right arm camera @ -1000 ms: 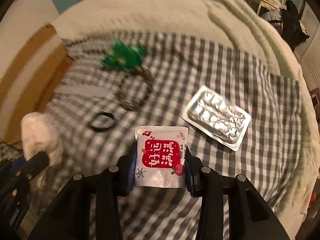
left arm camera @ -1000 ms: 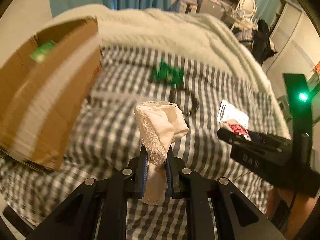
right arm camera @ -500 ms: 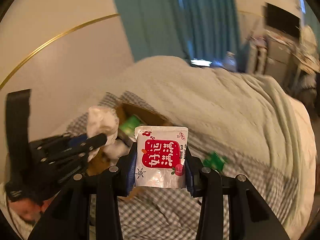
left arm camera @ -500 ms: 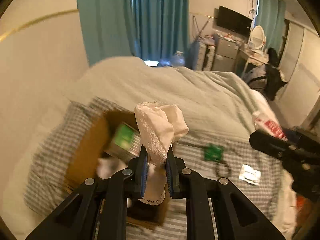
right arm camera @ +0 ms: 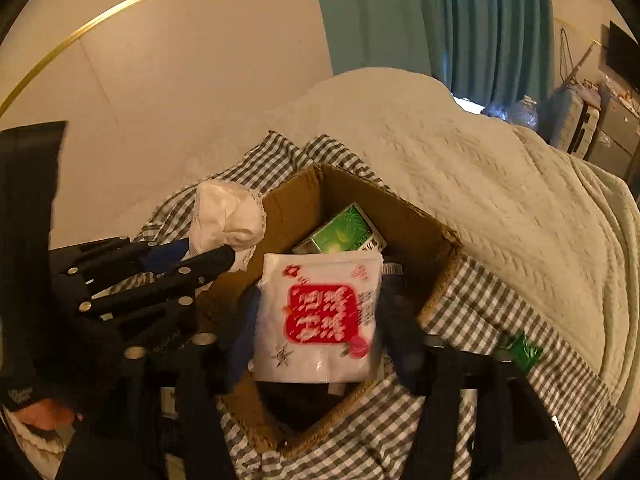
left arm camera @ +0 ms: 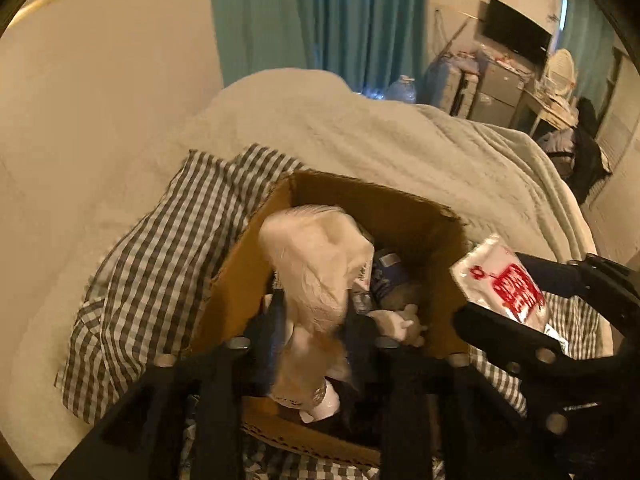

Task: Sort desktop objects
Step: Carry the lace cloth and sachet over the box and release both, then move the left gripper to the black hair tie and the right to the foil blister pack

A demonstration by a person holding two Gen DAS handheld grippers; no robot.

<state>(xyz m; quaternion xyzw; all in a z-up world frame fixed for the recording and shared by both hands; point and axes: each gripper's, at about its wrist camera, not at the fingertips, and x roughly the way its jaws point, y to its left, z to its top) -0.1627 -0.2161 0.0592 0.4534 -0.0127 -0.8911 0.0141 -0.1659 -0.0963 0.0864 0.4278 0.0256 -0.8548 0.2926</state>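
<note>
Over the box (right arm camera: pixel 420 236), both jaws are opening, cloth (left arm camera: pixel 320 264) and packet (right arm camera: pixel 320 316) between them.

The bed (right arm camera: pixel 500 184) carries a grey-and-white checked sheet (right arm camera: pixel 472 304) with a cream quilt (left arm camera: pixel 400 140) bunched beyond it at twelve o'clock. An open cardboard box (right arm camera: pixel 436 236) sits on the sheet. A small green packet (right arm camera: pixel 520 350) lies on the sheet at four o'clock from the box.

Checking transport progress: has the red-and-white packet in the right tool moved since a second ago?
Yes. The packet went from above the checked cloth to over the open cardboard box, between opening jaws.
</note>
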